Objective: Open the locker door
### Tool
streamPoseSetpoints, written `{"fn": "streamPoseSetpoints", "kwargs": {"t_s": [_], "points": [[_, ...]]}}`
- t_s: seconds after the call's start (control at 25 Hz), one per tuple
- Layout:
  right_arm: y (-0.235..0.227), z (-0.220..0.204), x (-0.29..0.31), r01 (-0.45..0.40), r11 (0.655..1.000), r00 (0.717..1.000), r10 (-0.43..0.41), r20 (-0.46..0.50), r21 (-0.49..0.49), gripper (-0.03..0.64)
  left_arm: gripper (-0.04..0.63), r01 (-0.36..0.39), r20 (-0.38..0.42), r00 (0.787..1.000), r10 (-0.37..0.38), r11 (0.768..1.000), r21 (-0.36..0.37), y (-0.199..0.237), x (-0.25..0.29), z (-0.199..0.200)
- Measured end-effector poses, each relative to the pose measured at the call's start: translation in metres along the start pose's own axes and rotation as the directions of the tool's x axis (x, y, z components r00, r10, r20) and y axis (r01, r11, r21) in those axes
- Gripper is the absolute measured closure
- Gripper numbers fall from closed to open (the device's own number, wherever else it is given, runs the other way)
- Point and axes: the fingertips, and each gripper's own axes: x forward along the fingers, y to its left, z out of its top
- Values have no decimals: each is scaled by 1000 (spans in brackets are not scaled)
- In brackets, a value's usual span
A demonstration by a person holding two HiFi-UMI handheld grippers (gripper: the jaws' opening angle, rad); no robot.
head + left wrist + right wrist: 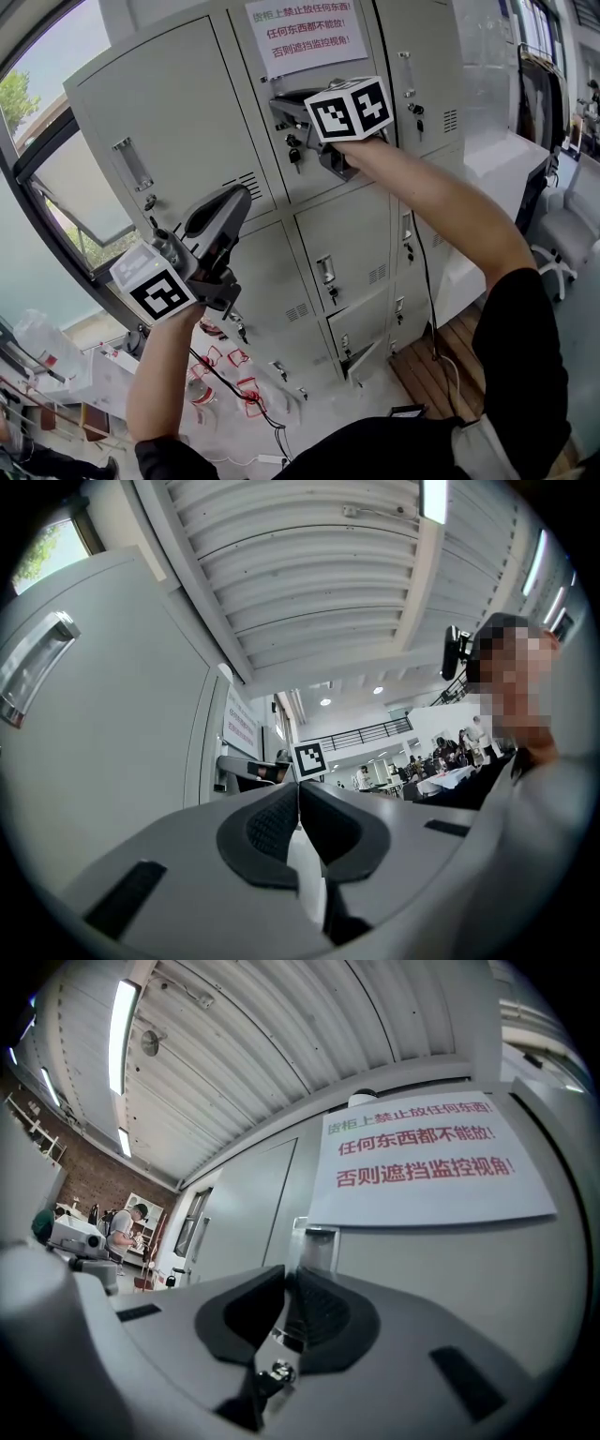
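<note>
Locker door [309, 187]: top row, middle column of the grey locker bank, closed flush, with a paper notice [422, 1162] across its upper half. The right gripper [292, 1279] is at the door handle [317, 1246] on the door's left edge. Its pads stand almost together and appear to pinch the handle's thin metal lip. The left gripper [298, 803] is held low and to the left, well apart from this door, with its jaws together on nothing.

Hazards, as judged:
- Only a thin lip is held. A pull off the pad line could strip the pads from the handle.
- A key [293, 153] hangs just below the handle. If the lock is still engaged, the door will not yield and the grip may slip.
- The right forearm crosses the door face and could obstruct the swing.

View coverage:
- The head view alone shows both grippers, the key and the neighbouring doors, but not pad contact.
- The right gripper view alone shows the lip between the pads.
- The left gripper view confirms that gripper is empty.
</note>
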Motion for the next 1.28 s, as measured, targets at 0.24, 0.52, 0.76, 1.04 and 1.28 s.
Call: {"fn": "streamPoseSetpoints", "kwargs": {"t_s": [0.24, 0.52, 0.76, 1.04, 1.28], "points": [[6, 4, -11, -33, 999, 999, 32, 12, 35, 575, 575, -5, -9, 1000, 5, 1000, -10, -1, 2, -5], [13, 9, -34, -94, 995, 995, 94, 27, 32, 575, 575, -19, -34, 999, 19, 1000, 13, -4, 14, -11], [19, 15, -61, -182, 980, 982, 178, 58, 81, 575, 575, -16, -38, 999, 17, 999, 30, -14, 34, -14], [26, 22, -95, -316, 942, 947, 308, 89, 110, 577, 575, -48, -6, 999, 48, 999, 22, -18, 54, -13], [24, 29, -129, -397, 914, 916, 388, 103, 89, 575, 575, -95, 26, 995, 95, 995, -3, -24, 73, -16]]}}
